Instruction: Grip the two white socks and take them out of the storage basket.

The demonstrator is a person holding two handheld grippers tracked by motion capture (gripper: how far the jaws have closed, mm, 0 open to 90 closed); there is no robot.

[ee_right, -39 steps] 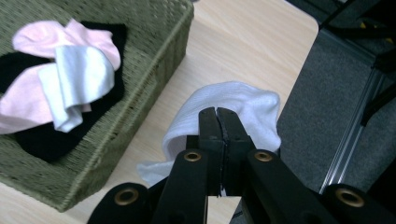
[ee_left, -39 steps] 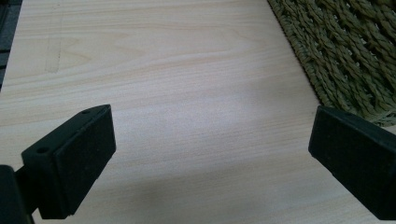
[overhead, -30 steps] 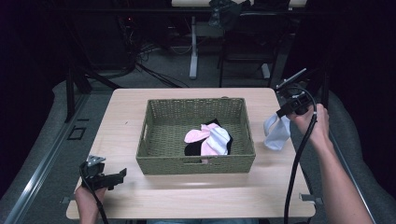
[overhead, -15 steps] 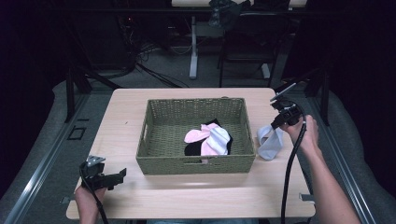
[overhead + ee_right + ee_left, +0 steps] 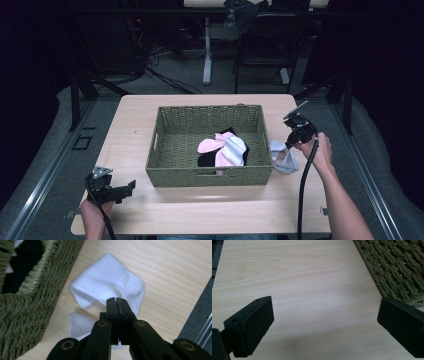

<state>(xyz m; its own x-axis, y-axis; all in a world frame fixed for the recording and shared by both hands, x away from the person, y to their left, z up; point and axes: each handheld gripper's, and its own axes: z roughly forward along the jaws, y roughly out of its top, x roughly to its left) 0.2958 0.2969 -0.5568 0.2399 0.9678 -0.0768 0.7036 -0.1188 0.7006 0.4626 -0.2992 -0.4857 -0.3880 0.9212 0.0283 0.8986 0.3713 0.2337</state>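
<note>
A white sock lies partly on the table just right of the green woven basket, one end still lifted. My right gripper is above it, shut on the white sock; in the right gripper view the jaws are pressed together over the cloth, with the basket wall at the left. My left gripper rests low at the table's front left, open, with bare wood between its jaws. The basket corner is at its upper right.
Inside the basket lie a pink sock, a pale striped sock and a black one. The table's right edge runs close to my right hand. Chairs and table legs stand on the dark floor beyond.
My right gripper has moved left and down with the hanging white sock, bringing it next to the basket's right wall, where it now touches the table. The left gripper has stayed put.
</note>
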